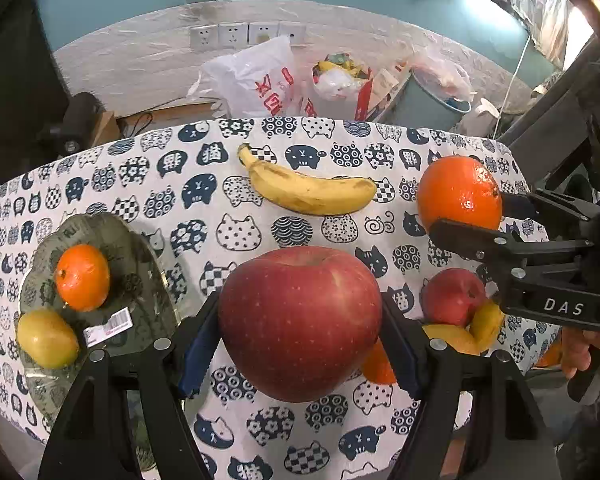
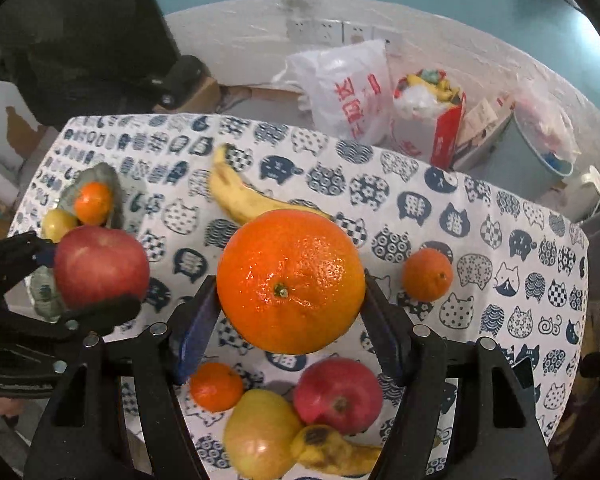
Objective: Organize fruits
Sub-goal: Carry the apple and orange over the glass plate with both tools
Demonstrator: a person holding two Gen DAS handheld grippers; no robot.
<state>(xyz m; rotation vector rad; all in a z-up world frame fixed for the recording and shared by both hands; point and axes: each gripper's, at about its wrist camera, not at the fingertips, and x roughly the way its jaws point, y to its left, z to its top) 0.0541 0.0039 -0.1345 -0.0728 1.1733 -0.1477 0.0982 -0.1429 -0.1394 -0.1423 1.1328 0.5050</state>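
My left gripper [image 1: 300,344] is shut on a large red apple [image 1: 300,322] and holds it above the cat-print tablecloth [image 1: 260,432]. My right gripper [image 2: 288,316] is shut on a big orange [image 2: 290,280], held in the air; that orange also shows in the left wrist view [image 1: 458,194]. A glass plate [image 1: 140,264] at the left holds a small orange [image 1: 82,277] and a yellow-green fruit [image 1: 47,338]. A banana [image 1: 308,188] lies at the far middle. Below the right gripper lie a small red apple [image 2: 338,394], a yellow apple [image 2: 260,436], a short banana [image 2: 332,454] and a small orange [image 2: 216,386].
Another small orange [image 2: 428,274] lies alone on the cloth to the right. Behind the table stand plastic bags [image 1: 256,80], a red box [image 2: 446,132] and a grey bin [image 1: 432,104]. The wall has sockets [image 1: 232,34].
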